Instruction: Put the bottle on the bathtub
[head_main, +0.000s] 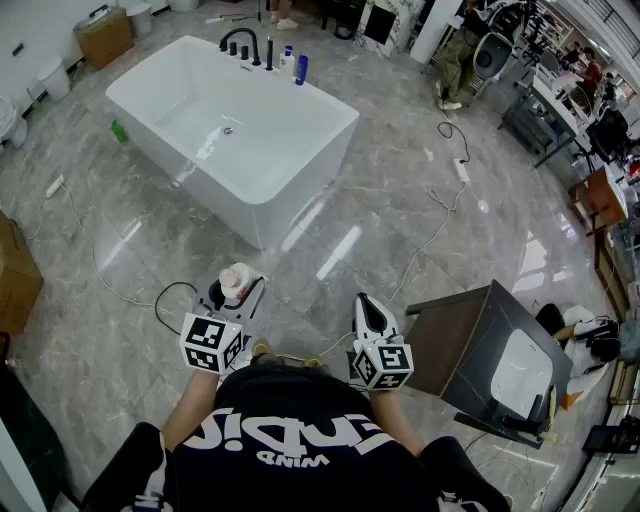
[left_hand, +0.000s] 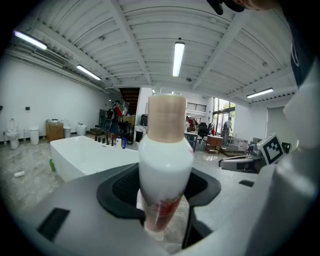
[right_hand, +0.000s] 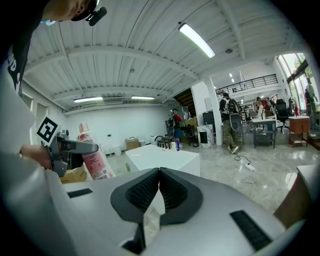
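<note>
1. In the head view, only the tan cap and white shoulder of the bottle (head_main: 236, 281) show. Its body is hidden inside the left gripper (head_main: 233, 293).
2. The left gripper view shows the jaws clamped on the bottle's lower body. The base is cut off below the pads, and the red print on the bottle is too blurred to read.
3. The right gripper (head_main: 371, 312) holds nothing, and its jaws are pressed together tip to tip.
4. The bottle hangs over the marble floor (head_main: 390, 190) close to the person. It is well apart from the white bathtub (head_main: 300, 190), which stands ahead.
5. A black faucet (head_main: 243, 42) and a blue bottle (head_main: 301, 69) stand on the tub's far rim. The items beside them are too small to identify.
6. A green bottle (head_main: 118, 131) stands on the floor just beside the tub's left wall.
7. A white cable (head_main: 440, 225) trails over the floor between the tub and a dark cabinet (head_main: 455, 345). The cabinet carries a white basin (head_main: 520, 372) and stands to the right of the right gripper.
</note>
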